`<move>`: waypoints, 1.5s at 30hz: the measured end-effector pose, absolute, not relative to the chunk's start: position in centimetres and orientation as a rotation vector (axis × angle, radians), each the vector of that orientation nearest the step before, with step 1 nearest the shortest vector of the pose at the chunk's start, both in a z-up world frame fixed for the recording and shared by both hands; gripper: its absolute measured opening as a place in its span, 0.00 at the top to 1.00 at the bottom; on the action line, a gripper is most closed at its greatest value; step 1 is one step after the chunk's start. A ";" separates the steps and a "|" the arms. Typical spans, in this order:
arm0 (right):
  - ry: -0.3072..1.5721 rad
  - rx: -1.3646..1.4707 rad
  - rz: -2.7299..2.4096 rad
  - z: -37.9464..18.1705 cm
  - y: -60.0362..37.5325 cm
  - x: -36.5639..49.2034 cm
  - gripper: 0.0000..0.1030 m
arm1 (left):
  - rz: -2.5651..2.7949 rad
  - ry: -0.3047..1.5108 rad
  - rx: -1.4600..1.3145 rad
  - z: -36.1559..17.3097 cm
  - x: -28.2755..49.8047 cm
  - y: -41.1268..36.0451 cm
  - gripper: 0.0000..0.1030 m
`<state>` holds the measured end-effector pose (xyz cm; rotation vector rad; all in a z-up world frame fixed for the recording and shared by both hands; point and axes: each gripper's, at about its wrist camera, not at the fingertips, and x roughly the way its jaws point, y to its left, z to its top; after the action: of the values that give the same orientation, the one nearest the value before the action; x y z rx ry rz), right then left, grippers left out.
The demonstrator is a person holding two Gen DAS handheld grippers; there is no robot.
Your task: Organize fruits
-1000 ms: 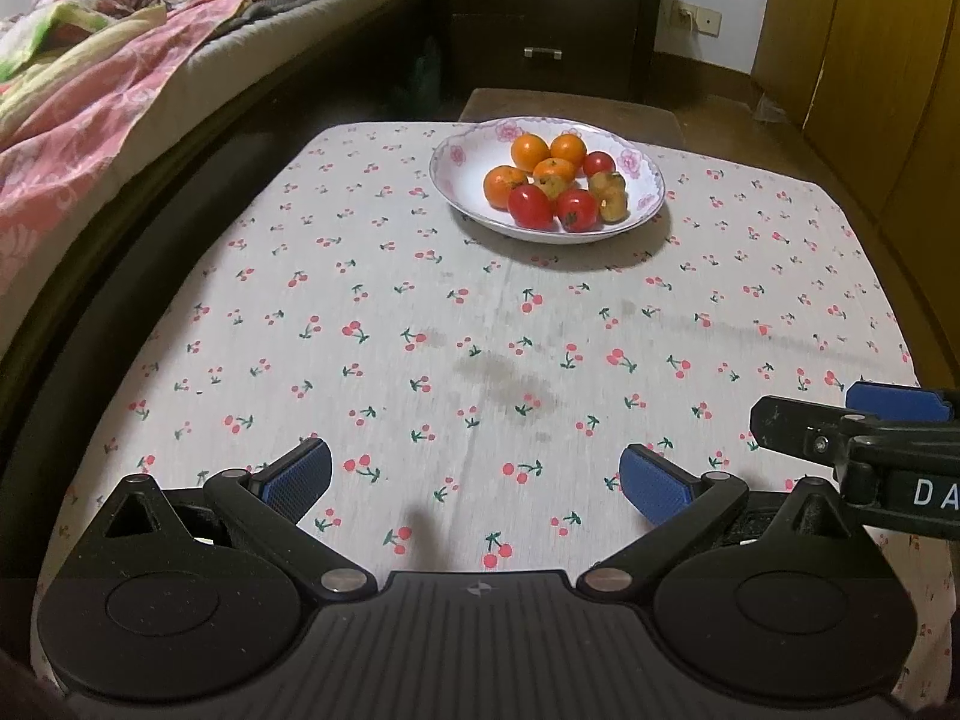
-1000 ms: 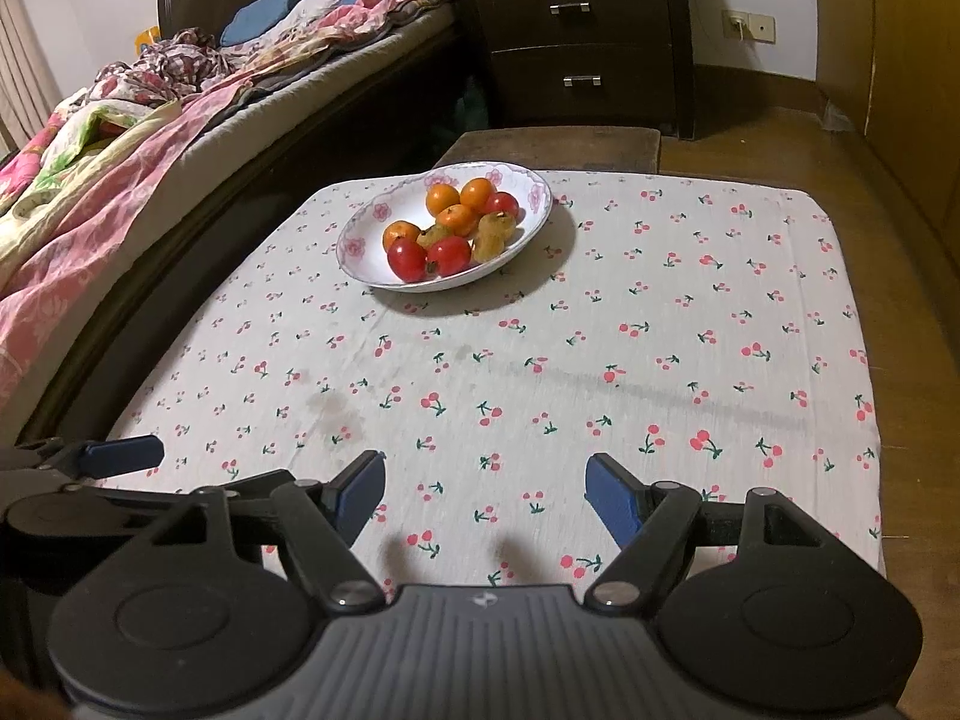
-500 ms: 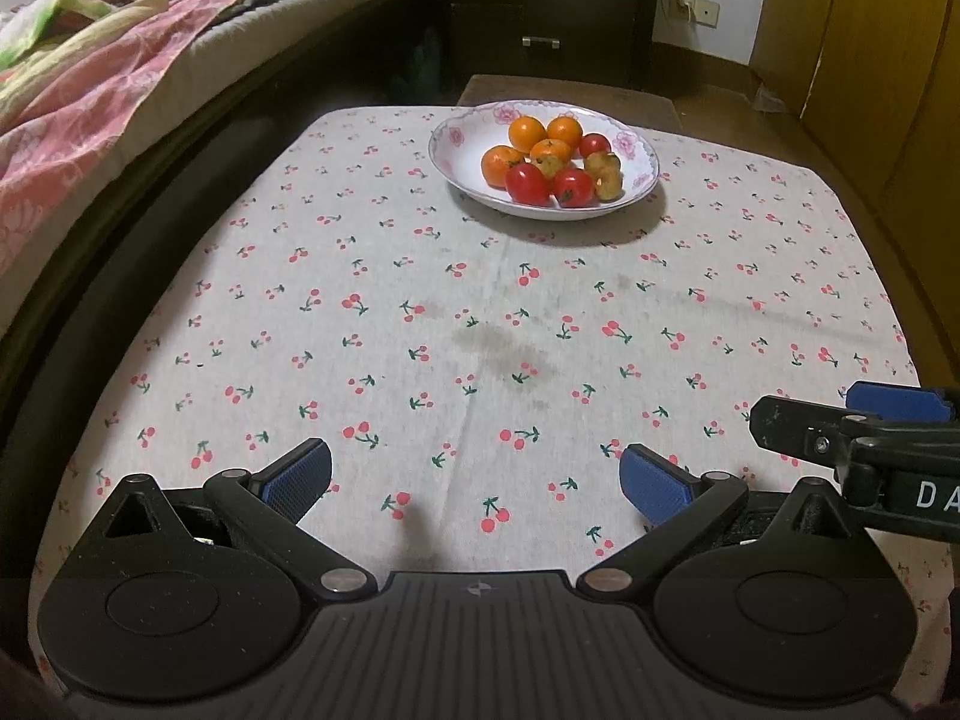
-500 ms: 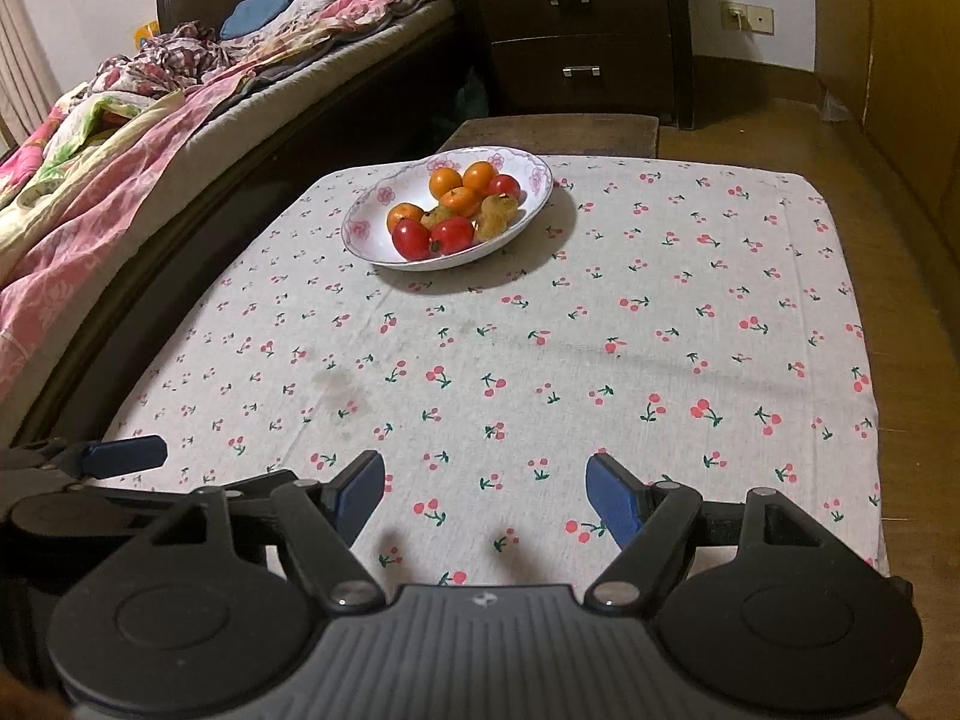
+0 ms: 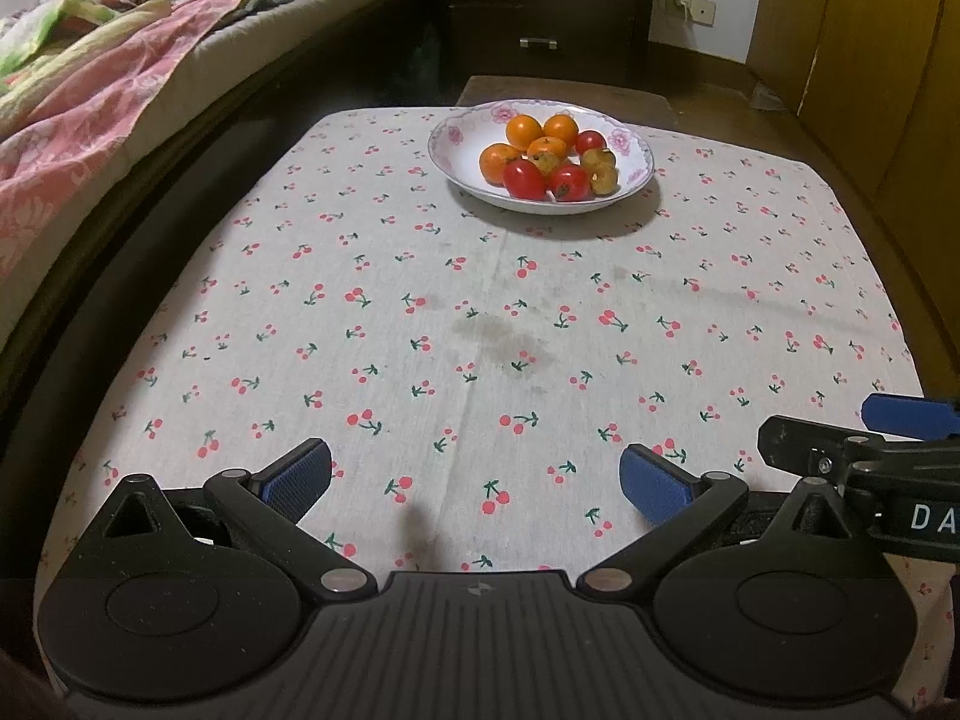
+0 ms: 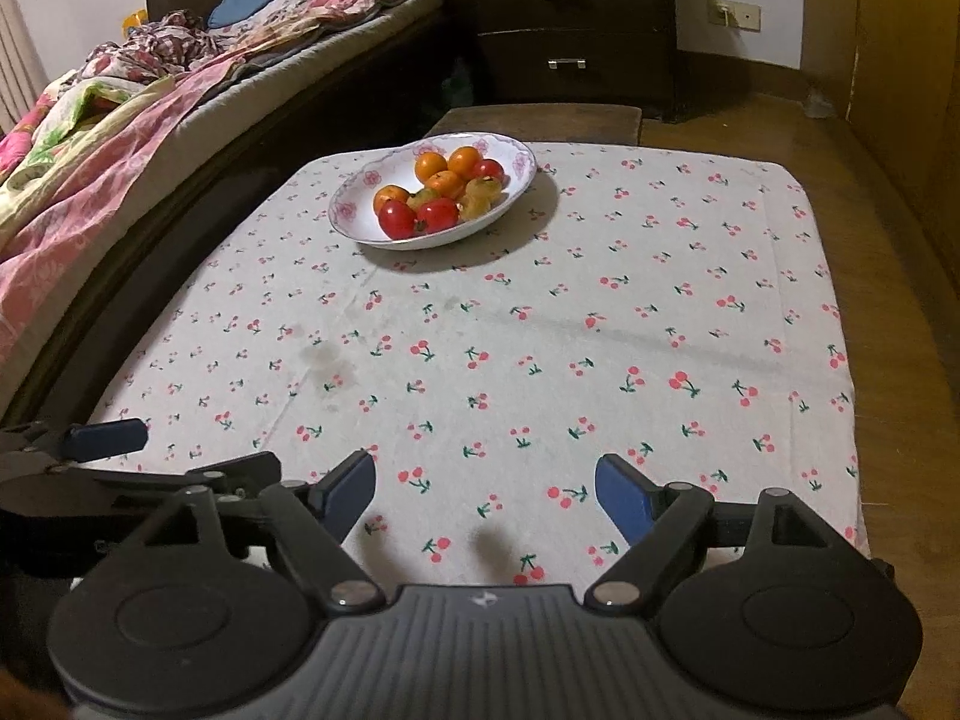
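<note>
1. Cherry-print tabletop (image 5: 480, 312) stands beside a bed (image 5: 90, 90).
2. Fruits (image 5: 549, 159) sit in a bowl (image 5: 456, 135) at its far end.
3. Left gripper (image 5: 474, 477) and right gripper (image 6: 486, 489) hover near, jaws released, empty.

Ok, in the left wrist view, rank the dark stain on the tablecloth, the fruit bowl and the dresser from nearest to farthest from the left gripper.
1. Dark stain: mid-cloth, straight ahead of the open left gripper.
2. Fruit bowl: far end of the table, slightly right of centre.
3. Dresser: beyond the table, against the back wall.
</note>
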<state>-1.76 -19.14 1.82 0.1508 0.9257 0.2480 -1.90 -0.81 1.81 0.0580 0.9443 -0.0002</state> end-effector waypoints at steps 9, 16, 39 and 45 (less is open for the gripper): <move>0.939 0.136 0.246 1.5 -19.0 -2.6 0.16 | 0.005 0.934 0.081 2.0 -2.6 -1.0 0.00; 0.950 0.138 0.242 1.4 -19.1 -3.1 0.15 | -0.002 0.950 0.076 1.7 -2.9 -1.1 0.00; 0.965 0.136 0.244 1.2 -19.2 -4.5 0.15 | -0.009 0.971 0.091 1.6 -4.3 -1.2 0.00; 0.971 0.132 0.240 1.1 -19.2 -4.6 0.15 | -0.009 0.981 0.090 1.5 -4.3 -1.2 0.00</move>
<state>-4.63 -19.16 1.14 0.1321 0.9714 0.2403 -4.32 -1.21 1.51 0.0899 0.9813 -0.0093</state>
